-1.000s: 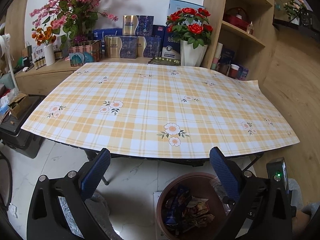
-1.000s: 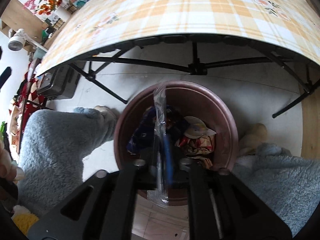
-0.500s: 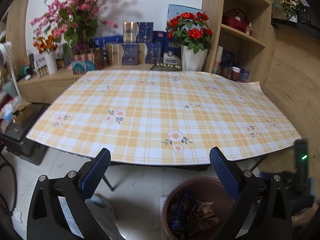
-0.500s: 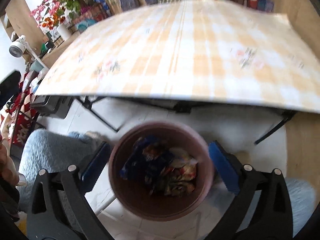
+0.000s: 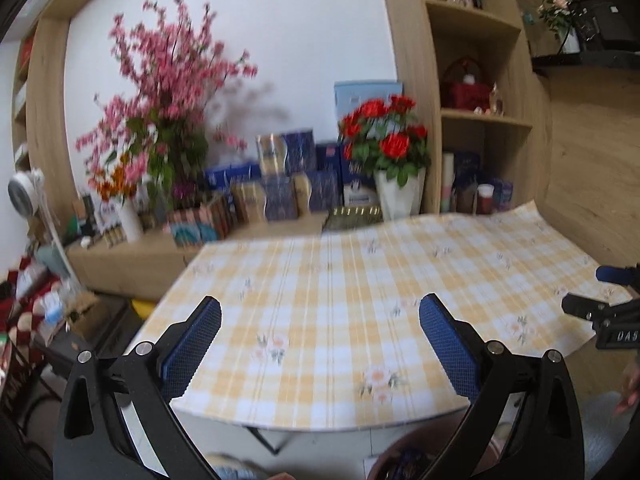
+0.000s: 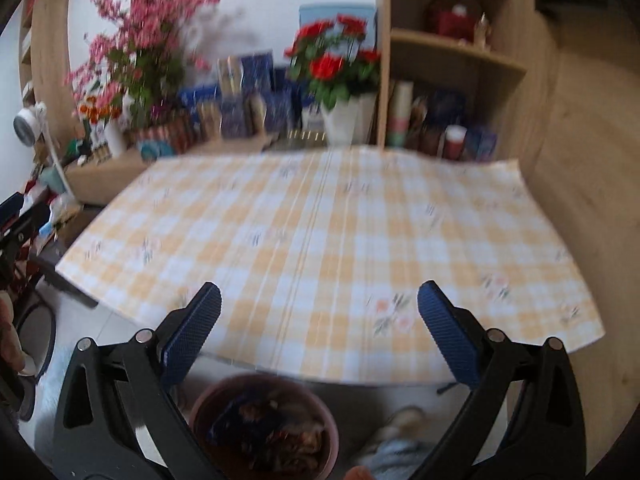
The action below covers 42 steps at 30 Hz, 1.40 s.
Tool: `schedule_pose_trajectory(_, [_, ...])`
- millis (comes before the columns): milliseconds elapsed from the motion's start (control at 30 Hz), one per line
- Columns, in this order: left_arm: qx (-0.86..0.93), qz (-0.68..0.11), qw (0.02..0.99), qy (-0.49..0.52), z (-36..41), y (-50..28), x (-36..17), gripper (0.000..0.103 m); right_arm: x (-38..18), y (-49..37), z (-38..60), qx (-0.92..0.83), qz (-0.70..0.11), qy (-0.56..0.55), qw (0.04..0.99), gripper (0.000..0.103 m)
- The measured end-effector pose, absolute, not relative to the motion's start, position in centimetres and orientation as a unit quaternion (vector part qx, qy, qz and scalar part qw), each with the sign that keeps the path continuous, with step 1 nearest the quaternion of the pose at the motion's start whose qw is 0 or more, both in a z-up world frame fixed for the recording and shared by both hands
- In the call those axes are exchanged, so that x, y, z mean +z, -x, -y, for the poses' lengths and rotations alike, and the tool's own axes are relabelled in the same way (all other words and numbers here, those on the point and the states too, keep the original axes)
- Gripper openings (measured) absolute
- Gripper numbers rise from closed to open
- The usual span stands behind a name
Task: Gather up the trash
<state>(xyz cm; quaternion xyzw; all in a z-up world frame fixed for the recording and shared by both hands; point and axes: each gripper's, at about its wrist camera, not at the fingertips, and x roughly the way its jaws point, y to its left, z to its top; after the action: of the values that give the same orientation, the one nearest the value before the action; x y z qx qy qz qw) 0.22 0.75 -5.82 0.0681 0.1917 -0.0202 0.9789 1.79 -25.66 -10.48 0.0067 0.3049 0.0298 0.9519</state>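
1. The left tongs point(image 5: 320, 332) fill the bottom of the left wrist view, blue pads spread wide apart with nothing between them.
2. The right tongs point(image 6: 319, 320) sit likewise at the bottom of the right wrist view, pads wide apart and holding nothing.
3. Low in the right wrist frame, just left of centre, the brown trash bin point(image 6: 264, 428) stands on the pale floor, with crumpled wrappers point(image 6: 276, 432) inside. Its far rim lies just below the near edge of the desk. In the left wrist view only a sliver of the bin shows at the bottom edge.
4. The desk point(image 6: 328, 240), covered in a yellow plaid cloth with small flowers, spans the middle of both frames. Its near edge curves across just above the pads.
5. At the right edge of the left wrist view, the other tool pokes in over the desk's right corner.
6. Beyond the far edge, in the upper frame, stand a white pot of red roses point(image 5: 388, 152), blue boxes point(image 5: 288, 176) and pink blossoms point(image 5: 164, 92); wooden shelves point(image 5: 480, 120) rise at the upper right.
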Motion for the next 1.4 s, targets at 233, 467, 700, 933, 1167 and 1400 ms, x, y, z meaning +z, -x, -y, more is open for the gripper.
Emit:
schedule_pose_trajectory(233, [-0.058, -0.16, 0.985, -0.04, -0.5, -0.1, -1.4, 0.097, -5.8, -1.1, 26.9, 0.015, -0.259, 0.001, 0.966, 0.097])
schedule_pose_trajectory(467, [-0.074, -0.166, 0.983, -0.024, -0.2, 0.3, -0.2, 0.097, -4.3, 0.0, 27.5, 0.007, -0.241, 0.003, 0.97, 0.097])
schedule_pose_trajectory(700, [-0.077, -0.181, 0.98, -0.025, 0.4, 0.3, -0.6, 0.097, -4.1, 0.6, 27.7, 0.002, -0.238, 0.002, 0.971, 0.097])
schedule_pose_trajectory(933, [-0.076, -0.181, 0.98, -0.036, 0.8, 0.3, -0.8, 0.097, -4.2, 0.6, 27.6, 0.003, -0.239, 0.002, 0.971, 0.097])
schedule_pose_trajectory(1167, [-0.077, -0.181, 0.98, -0.034, 0.8, 0.3, -0.9, 0.097, -4.1, 0.7, 27.5, 0.006, -0.237, 0.003, 0.971, 0.097])
schedule_pose_trajectory(1400, [-0.075, -0.178, 0.98, -0.035, 0.9, 0.3, -0.8, 0.097, -4.0, 0.7, 27.4, 0.006, -0.237, 0.004, 0.972, 0.097])
